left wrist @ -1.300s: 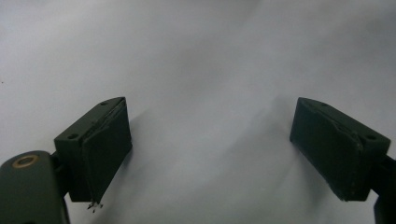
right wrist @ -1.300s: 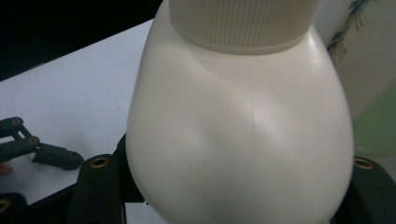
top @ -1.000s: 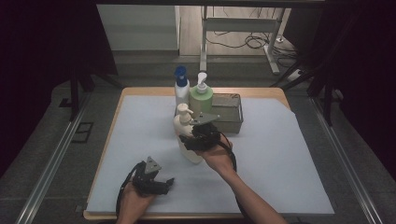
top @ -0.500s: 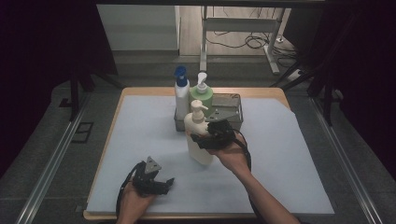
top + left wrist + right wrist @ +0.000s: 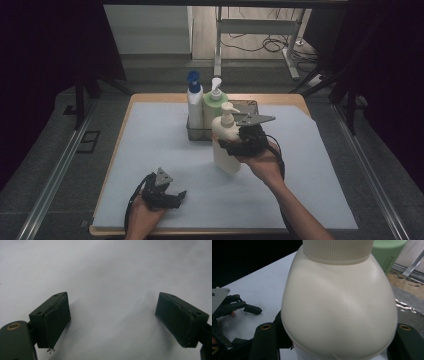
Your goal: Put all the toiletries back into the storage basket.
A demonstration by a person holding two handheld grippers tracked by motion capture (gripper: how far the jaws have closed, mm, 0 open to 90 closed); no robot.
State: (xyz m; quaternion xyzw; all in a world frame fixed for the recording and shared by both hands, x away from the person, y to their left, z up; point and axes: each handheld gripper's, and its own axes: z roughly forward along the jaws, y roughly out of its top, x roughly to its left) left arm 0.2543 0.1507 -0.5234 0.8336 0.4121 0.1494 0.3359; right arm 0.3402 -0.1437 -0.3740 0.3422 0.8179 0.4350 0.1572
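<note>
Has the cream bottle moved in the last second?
Yes. Held in the right claw, the cream bottle has shifted right and stood upright, now in front of the metal basket's open right half instead of its left end.

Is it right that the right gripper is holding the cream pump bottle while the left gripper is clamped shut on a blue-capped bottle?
Not quite. The left gripper is open with nothing between its jaws, resting over the white table cover, as the left gripper view shows. The blue-capped bottle stands in the metal basket. The right gripper does hold the cream pump bottle.
</note>
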